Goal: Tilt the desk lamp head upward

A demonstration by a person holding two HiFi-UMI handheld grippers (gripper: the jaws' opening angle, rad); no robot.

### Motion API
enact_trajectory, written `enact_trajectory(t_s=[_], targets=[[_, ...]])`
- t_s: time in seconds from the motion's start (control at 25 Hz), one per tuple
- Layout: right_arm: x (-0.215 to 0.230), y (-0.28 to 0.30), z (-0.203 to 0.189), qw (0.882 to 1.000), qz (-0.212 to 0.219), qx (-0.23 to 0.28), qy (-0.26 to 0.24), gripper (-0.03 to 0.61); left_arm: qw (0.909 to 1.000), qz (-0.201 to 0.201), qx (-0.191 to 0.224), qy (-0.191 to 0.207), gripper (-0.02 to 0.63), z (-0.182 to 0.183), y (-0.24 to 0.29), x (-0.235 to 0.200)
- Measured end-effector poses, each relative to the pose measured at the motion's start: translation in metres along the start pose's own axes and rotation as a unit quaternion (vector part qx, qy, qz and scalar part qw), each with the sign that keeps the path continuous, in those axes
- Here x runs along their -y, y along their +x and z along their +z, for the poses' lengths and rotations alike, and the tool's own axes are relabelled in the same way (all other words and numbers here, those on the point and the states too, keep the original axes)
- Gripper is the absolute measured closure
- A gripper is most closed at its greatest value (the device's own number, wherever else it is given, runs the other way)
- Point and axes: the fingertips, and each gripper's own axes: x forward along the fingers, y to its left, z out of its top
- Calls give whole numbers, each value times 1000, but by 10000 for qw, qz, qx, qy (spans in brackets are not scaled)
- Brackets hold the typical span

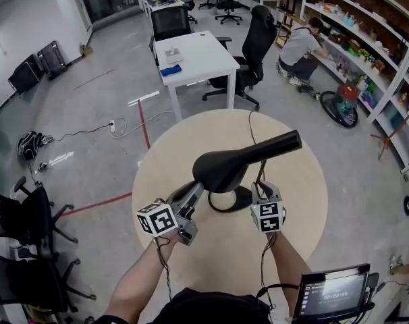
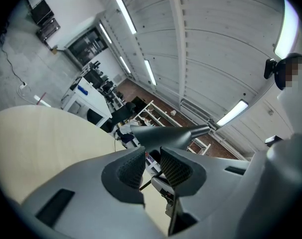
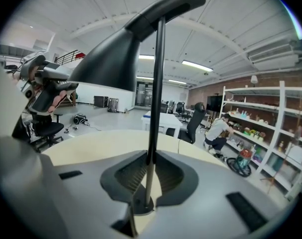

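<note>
We pinch the stem [image 3: 156, 93] with the right hand-held gripper [image 3: 150, 166] and the lamp head [image 1: 225, 171] with the left hand-held gripper [image 2: 152, 156]; tilting looks barely begun.

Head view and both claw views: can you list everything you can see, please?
desk lamp: one, black, middle of the round table
round table: one, pale wood, under the lamp
white desk: one, white, behind the table
office chairs: several, black, around the room
shelves: one long unit, white, right side
person: one, grey top, crouching by the shelves
screen: one, dark, bottom right
left claw: one, grey, closed on the lamp head rim
right claw: one, grey, closed on the lamp stem
</note>
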Motion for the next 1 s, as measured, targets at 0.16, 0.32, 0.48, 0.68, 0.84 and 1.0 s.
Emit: enact_trajectory(t_s=[0.16, 0.32, 0.48, 0.68, 0.84, 1.0], targets=[[2, 1, 1, 10000, 20, -45, 20, 526, 9996, -6, 261, 88, 517, 20, -4, 4], [4, 3, 1, 9999, 20, -94, 67, 526, 9985, -31, 475, 262, 520, 44, -7, 11], [5, 3, 3, 9999, 51, -97, 91, 526, 9970, -45, 640, 439, 523, 62, -9, 16], [11, -24, 53, 9973, -193, 706, -28, 526, 9955, -105, 773, 540, 526, 77, -8, 26], [20, -35, 75, 9953, -388, 889, 18, 526, 9948, -163, 792, 623, 528, 81, -4, 33], [25, -35, 75, 9964, -394, 756, -13, 526, 9936, -230, 860, 690, 529, 88, -3, 41]])
